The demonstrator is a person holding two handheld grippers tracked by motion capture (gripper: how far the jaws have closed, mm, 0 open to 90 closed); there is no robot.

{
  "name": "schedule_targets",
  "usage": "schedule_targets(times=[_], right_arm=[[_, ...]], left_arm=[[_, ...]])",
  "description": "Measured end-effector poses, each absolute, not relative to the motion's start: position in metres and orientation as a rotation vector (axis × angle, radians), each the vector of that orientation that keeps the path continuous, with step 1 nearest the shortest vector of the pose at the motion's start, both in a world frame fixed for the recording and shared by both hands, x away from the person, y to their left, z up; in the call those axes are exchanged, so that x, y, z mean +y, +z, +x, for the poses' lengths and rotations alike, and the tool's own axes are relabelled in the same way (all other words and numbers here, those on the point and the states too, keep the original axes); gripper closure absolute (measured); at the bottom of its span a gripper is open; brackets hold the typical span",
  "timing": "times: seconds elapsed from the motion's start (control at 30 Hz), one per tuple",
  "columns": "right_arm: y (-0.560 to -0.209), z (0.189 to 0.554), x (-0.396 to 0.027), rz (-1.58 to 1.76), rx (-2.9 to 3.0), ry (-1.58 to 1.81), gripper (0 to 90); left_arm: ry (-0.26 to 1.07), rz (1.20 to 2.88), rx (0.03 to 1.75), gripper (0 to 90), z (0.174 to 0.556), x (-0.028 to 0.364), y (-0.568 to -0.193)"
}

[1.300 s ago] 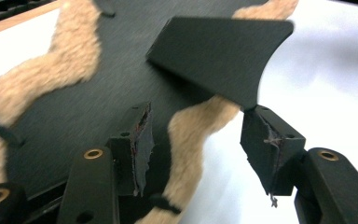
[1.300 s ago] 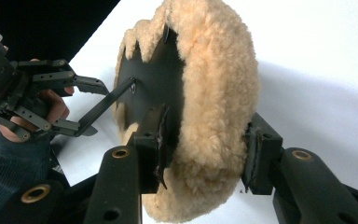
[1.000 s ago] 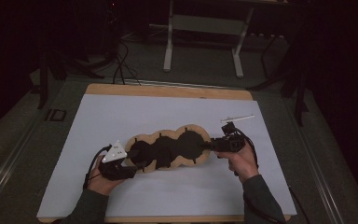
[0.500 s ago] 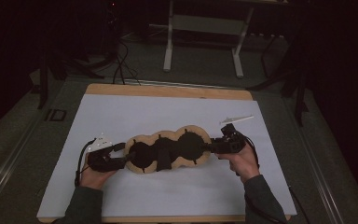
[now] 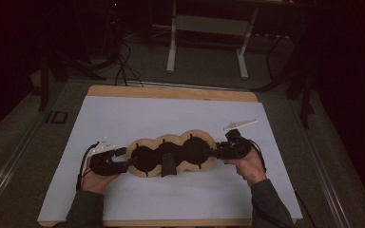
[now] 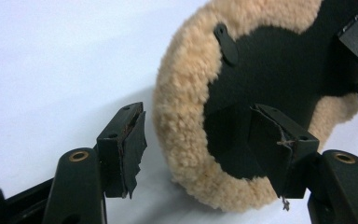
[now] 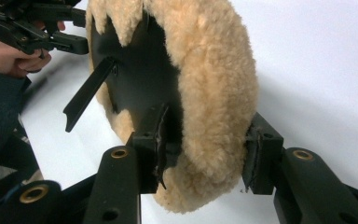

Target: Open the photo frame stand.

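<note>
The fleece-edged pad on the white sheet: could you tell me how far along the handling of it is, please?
Done: the right gripper is clamped on the right end of the fleece-edged pad. In hand: the left gripper stands open at the pad's left end, one jaw over the black face, the other beside the fleece rim, not yet pressing. Left: closing that grip and whatever comes next; the pad lies flat on the white sheet.
</note>
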State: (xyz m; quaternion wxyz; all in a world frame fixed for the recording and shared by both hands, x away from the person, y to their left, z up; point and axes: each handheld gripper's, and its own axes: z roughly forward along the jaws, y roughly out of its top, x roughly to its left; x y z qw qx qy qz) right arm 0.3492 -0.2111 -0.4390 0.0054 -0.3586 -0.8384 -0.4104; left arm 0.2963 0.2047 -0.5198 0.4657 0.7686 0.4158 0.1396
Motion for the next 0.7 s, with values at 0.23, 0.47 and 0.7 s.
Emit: schedule_targets(times=[0.23, 0.47, 0.7], right_arm=[[-0.445, 0.347, -0.214, -1.089, -2.669, -1.276, 55.8], [-0.449, 0.344, -0.217, -1.068, -2.692, -1.288, 55.7], [-0.454, 0.34, -0.22, -1.022, -2.727, -1.287, 55.8]], left_arm=[[0.352, 1.887, 1.002, 44.9, 0.293, 0.203, -0.519], [0.297, 1.895, 1.009, 42.2, 0.295, 0.202, -0.521], [0.267, 1.91, 1.009, 44.0, 0.296, 0.199, -0.523]])
